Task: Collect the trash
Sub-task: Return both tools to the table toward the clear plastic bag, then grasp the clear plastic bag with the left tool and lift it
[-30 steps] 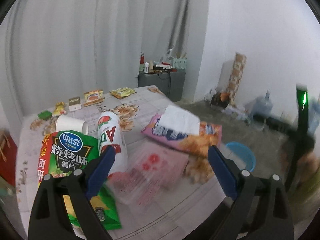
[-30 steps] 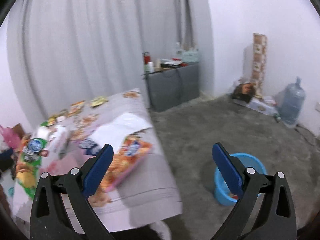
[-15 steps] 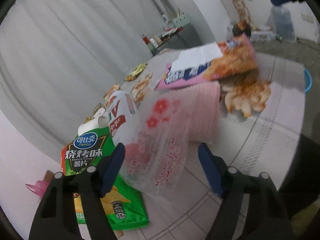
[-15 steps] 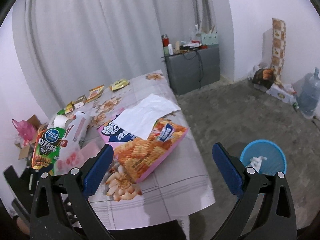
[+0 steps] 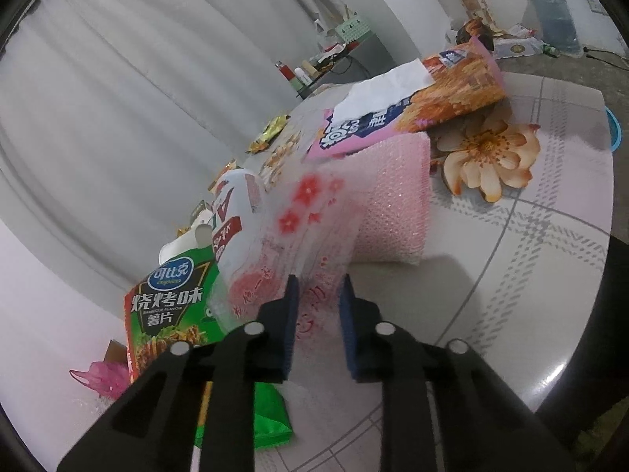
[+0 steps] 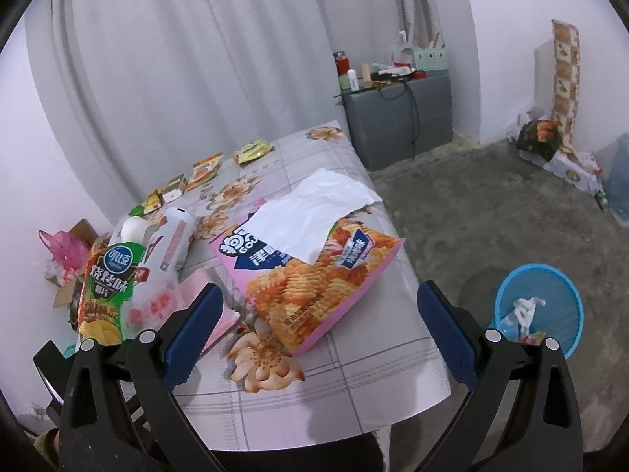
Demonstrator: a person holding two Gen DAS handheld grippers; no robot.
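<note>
My left gripper [image 5: 319, 287] is low over the table, its jaws closing on the near edge of a clear plastic bag with red flowers [image 5: 306, 212], which bunches between the pads. A pink bubble-wrap sheet [image 5: 397, 196] lies under the bag. To its left lie a white bottle [image 5: 232, 212] and a green chip bag [image 5: 169, 306]. Behind it are a pink chip bag [image 5: 416, 106] and a white tissue [image 5: 385, 86]. My right gripper [image 6: 320, 291] hangs open above the table's near edge, holding nothing, over the pink chip bag [image 6: 314, 271].
A blue waste bin [image 6: 538, 306] with white trash in it stands on the floor right of the table [image 6: 354, 393]. Small wrappers [image 6: 251, 151] lie at the table's far end. A grey cabinet [image 6: 397, 118] stands by the curtain. A cardboard box with a pink bag [image 6: 67, 251] sits left.
My left gripper dropped toward the table, rolled, and went from wide open to nearly shut around the clear bag's edge. My right gripper swung left, bringing the table into view, and stayed open.
</note>
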